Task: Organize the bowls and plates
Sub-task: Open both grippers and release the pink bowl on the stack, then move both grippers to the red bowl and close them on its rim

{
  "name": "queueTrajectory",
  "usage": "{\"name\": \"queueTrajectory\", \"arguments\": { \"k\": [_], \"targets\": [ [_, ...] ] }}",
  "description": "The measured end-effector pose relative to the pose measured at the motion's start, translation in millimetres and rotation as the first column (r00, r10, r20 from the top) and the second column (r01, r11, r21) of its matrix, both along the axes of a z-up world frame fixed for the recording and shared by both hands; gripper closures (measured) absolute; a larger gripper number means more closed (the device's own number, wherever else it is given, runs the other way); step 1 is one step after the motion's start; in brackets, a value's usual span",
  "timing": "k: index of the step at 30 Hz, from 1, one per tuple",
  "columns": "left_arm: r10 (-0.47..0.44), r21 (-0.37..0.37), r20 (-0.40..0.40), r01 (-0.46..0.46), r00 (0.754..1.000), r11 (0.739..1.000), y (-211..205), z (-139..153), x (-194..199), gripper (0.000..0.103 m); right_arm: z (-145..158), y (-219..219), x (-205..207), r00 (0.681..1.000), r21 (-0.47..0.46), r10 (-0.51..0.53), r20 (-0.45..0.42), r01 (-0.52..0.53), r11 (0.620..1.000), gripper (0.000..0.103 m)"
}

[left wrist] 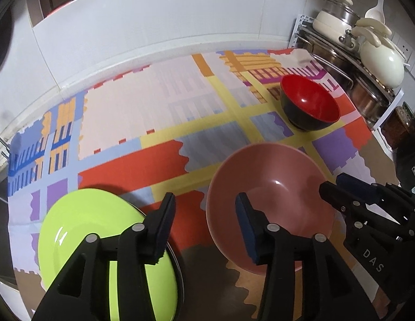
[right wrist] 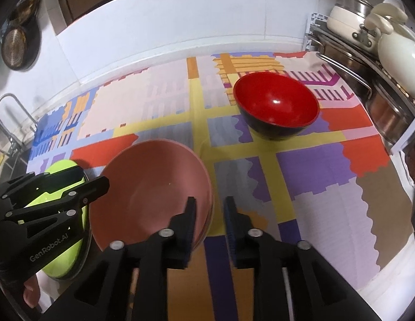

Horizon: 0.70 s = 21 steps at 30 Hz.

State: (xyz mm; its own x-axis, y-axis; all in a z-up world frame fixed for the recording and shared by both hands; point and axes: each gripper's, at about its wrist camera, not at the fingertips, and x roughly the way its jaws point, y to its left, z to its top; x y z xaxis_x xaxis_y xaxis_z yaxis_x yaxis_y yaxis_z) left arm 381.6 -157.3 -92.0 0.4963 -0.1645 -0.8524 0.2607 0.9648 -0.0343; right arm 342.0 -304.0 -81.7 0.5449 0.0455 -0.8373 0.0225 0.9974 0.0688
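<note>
Left wrist view: left gripper [left wrist: 204, 214] released, straddling the pink bowl [left wrist: 271, 187] rim
Right gripper [right wrist: 208, 214]: released, pink bowl's edge between fingers
Lime plate [left wrist: 100, 230]: beside pink bowl
Red bowl [right wrist: 277, 104]: apart, on tabletop [right wrist: 327, 200]

Your left gripper [left wrist: 204, 222] hides the green plate's [left wrist: 81, 230] near rim. Whatever lies beneath that plate shows only a dark edge [left wrist: 179, 270]; you cannot identify it.
</note>
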Motion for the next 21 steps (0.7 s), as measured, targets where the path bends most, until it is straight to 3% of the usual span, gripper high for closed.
{"name": "queueTrajectory", "arguments": {
  "k": [5,21],
  "targets": [
    [-0.017,-0.009,0.028,0.018,0.999,1.000,-4,13,2,0.045,11,-5,-2,0.999,0.009,-0.024,0.030,0.024,1.000,0.071],
    [-0.139,0.054,0.105,0.134,0.985,0.990,-46,50,44,0.043,39,-52,23,0.978,0.033,-0.167,0.127,0.164,0.986,0.068]
  ]
}}
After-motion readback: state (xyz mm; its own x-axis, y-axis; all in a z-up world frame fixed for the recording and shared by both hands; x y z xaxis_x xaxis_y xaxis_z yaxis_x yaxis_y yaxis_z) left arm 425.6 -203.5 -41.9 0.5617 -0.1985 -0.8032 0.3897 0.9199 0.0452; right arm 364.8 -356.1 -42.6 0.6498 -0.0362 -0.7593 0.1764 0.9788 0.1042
